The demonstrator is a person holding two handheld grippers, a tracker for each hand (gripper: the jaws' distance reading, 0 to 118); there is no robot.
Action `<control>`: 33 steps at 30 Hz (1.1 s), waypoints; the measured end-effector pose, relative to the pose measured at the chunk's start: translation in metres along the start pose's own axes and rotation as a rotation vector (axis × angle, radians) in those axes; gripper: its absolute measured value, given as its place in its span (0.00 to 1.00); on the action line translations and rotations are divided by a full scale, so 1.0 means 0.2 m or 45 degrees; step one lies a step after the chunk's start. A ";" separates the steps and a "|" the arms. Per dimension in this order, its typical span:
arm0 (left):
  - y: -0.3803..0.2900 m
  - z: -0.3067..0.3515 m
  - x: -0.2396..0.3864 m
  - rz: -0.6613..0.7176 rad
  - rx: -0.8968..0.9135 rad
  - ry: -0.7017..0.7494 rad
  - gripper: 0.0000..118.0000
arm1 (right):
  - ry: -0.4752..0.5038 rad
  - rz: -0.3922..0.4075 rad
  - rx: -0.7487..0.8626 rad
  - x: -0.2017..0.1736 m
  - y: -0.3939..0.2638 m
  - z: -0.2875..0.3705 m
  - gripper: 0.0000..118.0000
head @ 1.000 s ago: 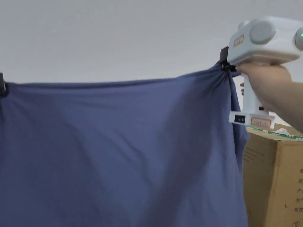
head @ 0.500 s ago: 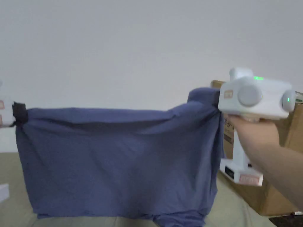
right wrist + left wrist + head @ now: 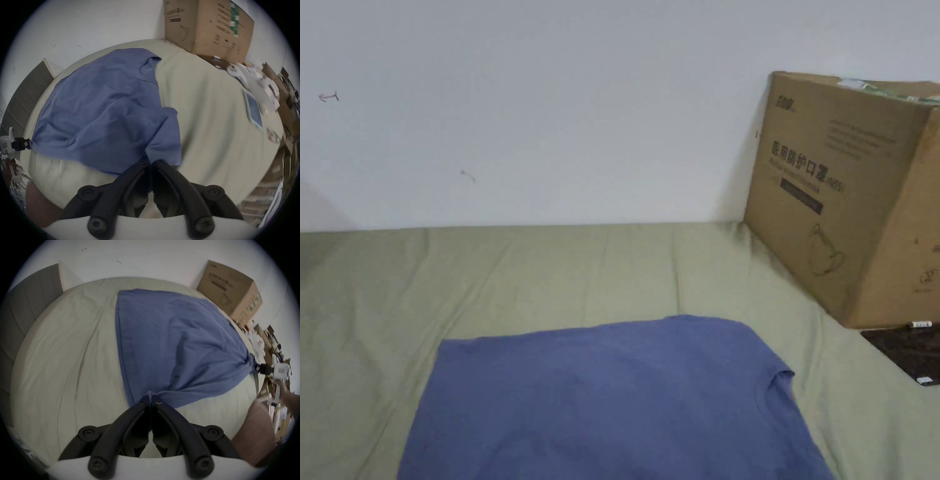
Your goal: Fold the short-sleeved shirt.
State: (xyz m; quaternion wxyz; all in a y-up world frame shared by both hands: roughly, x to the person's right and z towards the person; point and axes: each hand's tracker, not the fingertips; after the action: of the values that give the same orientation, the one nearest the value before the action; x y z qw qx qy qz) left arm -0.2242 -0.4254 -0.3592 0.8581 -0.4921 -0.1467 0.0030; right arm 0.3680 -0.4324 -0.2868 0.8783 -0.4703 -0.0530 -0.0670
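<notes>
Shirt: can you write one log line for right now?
shirt: spread on bed | left gripper: shut on shirt | right gripper: shut on shirt

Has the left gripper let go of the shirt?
No, in the left gripper view the left gripper is closed, pinching a bunched corner of the blue shirt.

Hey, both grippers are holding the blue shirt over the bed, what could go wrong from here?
1. The right gripper pinches a bunched corner of the blue shirt; letting go now may leave that sleeve crumpled.
2. The near edge between it and the left gripper sags, so wrinkles could get folded in.
3. The cardboard box sits close; a wide swing might hit it.
</notes>
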 end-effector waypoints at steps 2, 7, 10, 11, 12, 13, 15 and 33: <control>-0.11 0.06 0.00 0.022 -0.009 -0.013 0.01 | 0.033 -0.055 -0.033 0.07 -0.10 0.08 0.02; -0.29 0.16 0.00 -0.018 -0.068 -0.010 0.01 | 0.081 0.020 -0.164 0.11 -0.18 0.15 0.02; -0.28 0.17 0.00 -0.036 -0.115 -0.015 0.01 | 0.052 0.109 -0.177 0.07 -0.17 0.14 0.02; -0.27 0.16 0.00 0.025 -0.147 -0.018 0.01 | 0.054 0.097 -0.172 0.07 -0.17 0.14 0.02; -0.25 0.16 -0.01 0.102 -0.160 -0.029 0.01 | 0.056 0.083 -0.174 0.08 -0.15 0.12 0.03; -0.24 0.16 -0.03 0.153 -0.170 -0.054 0.01 | 0.058 0.067 -0.178 0.07 -0.15 0.12 0.03; -0.22 0.16 -0.06 0.230 -0.186 -0.078 0.01 | 0.054 0.041 -0.185 0.07 -0.14 0.12 0.03; -0.24 0.86 0.23 0.311 0.584 -0.111 0.92 | 0.213 -0.062 0.692 -0.16 -0.06 0.83 0.99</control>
State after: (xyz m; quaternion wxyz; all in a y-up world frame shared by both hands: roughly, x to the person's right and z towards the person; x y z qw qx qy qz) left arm -0.2312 -0.2987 -0.2263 0.9334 -0.2981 -0.1184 0.1610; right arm 0.3293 -0.2994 -0.1901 0.9717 -0.2089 -0.0077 -0.1098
